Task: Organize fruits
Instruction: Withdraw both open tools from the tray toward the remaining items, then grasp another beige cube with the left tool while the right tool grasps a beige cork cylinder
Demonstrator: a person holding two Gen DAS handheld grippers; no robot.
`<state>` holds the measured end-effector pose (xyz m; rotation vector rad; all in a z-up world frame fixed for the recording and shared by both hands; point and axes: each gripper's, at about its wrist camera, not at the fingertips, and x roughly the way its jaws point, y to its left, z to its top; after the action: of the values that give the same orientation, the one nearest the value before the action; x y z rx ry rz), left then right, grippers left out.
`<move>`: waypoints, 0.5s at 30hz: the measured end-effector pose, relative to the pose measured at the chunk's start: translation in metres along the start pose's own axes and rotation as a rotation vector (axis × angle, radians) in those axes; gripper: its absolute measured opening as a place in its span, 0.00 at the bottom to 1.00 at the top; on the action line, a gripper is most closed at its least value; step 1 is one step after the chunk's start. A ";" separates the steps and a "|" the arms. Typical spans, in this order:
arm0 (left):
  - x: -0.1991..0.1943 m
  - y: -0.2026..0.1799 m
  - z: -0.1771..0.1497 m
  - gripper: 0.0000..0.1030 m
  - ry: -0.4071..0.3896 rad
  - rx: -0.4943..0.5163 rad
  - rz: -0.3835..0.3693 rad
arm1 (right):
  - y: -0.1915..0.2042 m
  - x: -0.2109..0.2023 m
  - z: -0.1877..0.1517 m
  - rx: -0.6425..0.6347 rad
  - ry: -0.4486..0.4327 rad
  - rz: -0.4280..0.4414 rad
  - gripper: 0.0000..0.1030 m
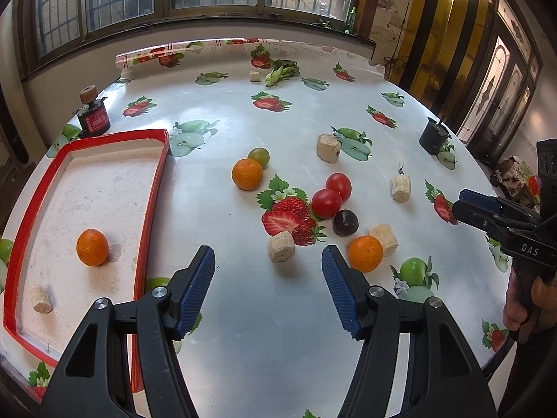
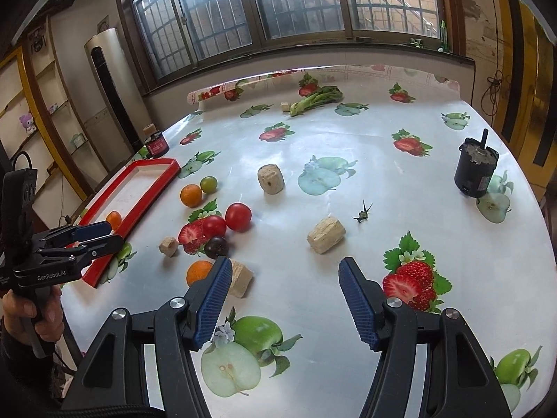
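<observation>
1. While both grippers hang over the surface point(image 1: 278, 331), neither holds anything: the left gripper point(image 1: 268, 261) stands wide with bare cloth between its pads, and the right gripper point(image 2: 285, 275) is likewise wide and empty.
2. Red-rimmed tray point(image 1: 153, 188) lies left of the left gripper; its near right edge runs just beside the left finger. 1 orange in the tray point(image 1: 92, 247), plus 1 cork-like block point(image 1: 41, 299) near the tray's front corner.
3. Loose fruit on the surface, ahead of the left gripper:
   - near orange point(image 1: 365, 253), just beside the right finger's tip, touching a pale block point(image 1: 383, 238) behind it.
   - dark plum point(image 1: 345, 223), just beyond that orange.
   - 2 red tomatoes point(image 1: 327, 202), touching each other, beyond the plum.
   - far orange point(image 1: 247, 174) with a green tomato point(image 1: 259, 156) against it, further ahead.
4. From the right wrist view, the near orange sits partly hidden behind the right gripper's left finger, with the remaining fruit ahead and to the left.
5. Leafy vegetable point(image 2: 316, 99) lies at the far edge, well apart from both grippers.
</observation>
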<state>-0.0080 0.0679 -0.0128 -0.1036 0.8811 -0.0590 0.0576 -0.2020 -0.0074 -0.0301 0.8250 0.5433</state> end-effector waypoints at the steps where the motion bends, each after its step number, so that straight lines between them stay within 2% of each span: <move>1: 0.003 -0.001 0.000 0.61 0.005 0.001 0.001 | 0.000 0.003 0.000 0.000 0.002 0.004 0.64; 6: 0.020 -0.002 0.001 0.61 0.036 -0.004 -0.006 | 0.005 0.012 0.002 -0.017 0.008 0.013 0.64; 15: 0.053 -0.007 0.004 0.61 0.094 -0.004 -0.027 | -0.013 0.055 0.015 0.002 0.068 -0.066 0.63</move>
<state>0.0288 0.0558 -0.0505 -0.1174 0.9734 -0.0879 0.1045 -0.1847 -0.0384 -0.0741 0.8875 0.4812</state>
